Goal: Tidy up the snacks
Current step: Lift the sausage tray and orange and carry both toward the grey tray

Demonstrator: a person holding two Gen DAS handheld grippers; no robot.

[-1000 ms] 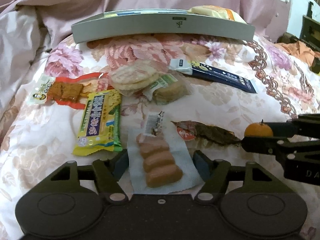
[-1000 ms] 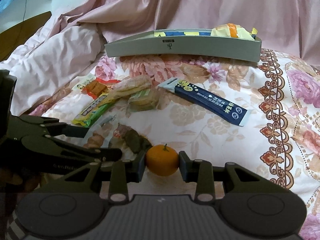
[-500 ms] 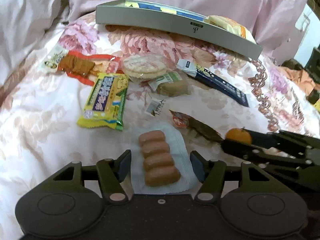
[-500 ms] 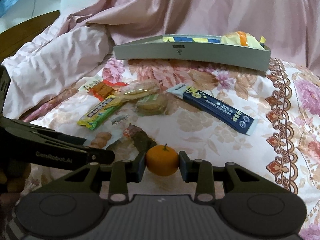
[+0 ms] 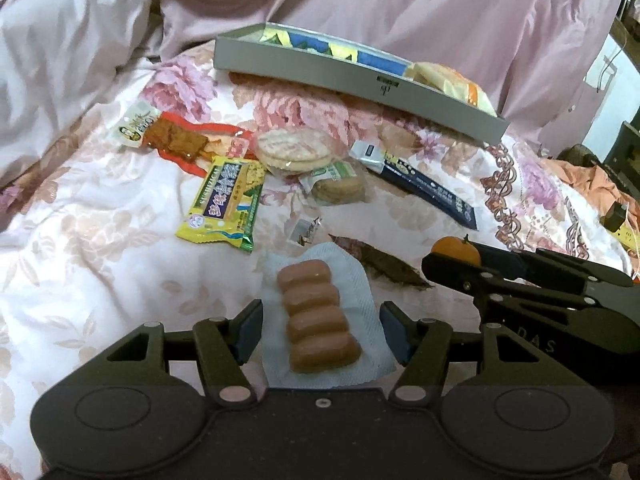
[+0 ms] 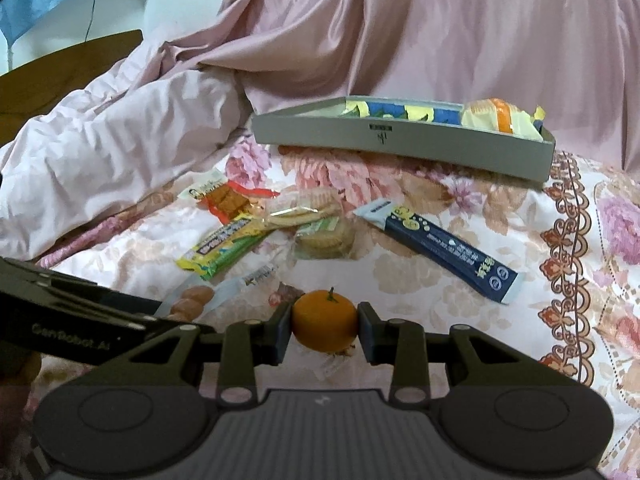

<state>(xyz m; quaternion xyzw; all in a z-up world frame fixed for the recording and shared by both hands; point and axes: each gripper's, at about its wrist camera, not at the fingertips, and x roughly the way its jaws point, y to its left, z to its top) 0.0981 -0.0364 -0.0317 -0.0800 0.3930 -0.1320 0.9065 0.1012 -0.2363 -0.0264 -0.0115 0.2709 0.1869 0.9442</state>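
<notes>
My right gripper [image 6: 324, 330] is shut on a small orange tangerine [image 6: 323, 326], held just above the bed; the tangerine also shows in the left wrist view [image 5: 456, 251]. My left gripper [image 5: 320, 330] is open, its fingers on either side of a clear pack of small sausages [image 5: 318, 316], not gripping it. The grey tray [image 5: 352, 80] at the back holds several yellow and blue packets; it also shows in the right wrist view [image 6: 400, 142].
Loose on the floral bedspread: a yellow-green bar [image 5: 224, 204], a red-edged dried snack pack [image 5: 176, 142], round crackers [image 5: 294, 150], a biscuit pack [image 5: 340, 186], a dark blue stick pack [image 5: 428, 192], a brown wrapper [image 5: 384, 266]. A pink duvet [image 6: 120, 136] rises at left and behind.
Both grippers have risen a little and pulled back from the tray. The tangerine stays in the right gripper; the sausage pack stays between the open left fingers.
</notes>
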